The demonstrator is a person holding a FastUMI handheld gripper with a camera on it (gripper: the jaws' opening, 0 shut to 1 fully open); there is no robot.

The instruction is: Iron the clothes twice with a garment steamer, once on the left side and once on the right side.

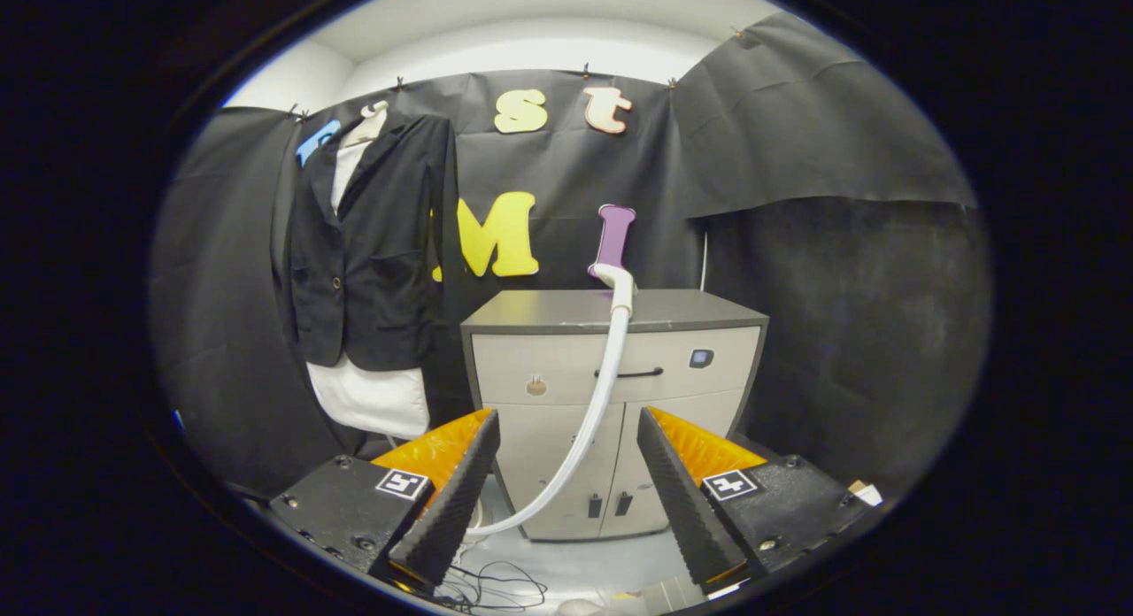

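A black blazer (372, 244) over a white shirt (372, 399) hangs on a hanger against the booth wall, beyond and to the left of my fingers. The garment steamer head (617, 281) rests on top of a grey cabinet (611, 311), straight ahead. Its white hose (595, 417) curves down the cabinet front to the floor between my fingers. My gripper (566, 426) is open, with nothing between the fingers, well short of the cabinet.
The cabinet has a drawer with a dark handle (630, 373) and two lower doors (584, 474). Thin black cables (496, 585) lie on the pale floor just below the fingers. Black cloth walls close the booth on the left, back and right.
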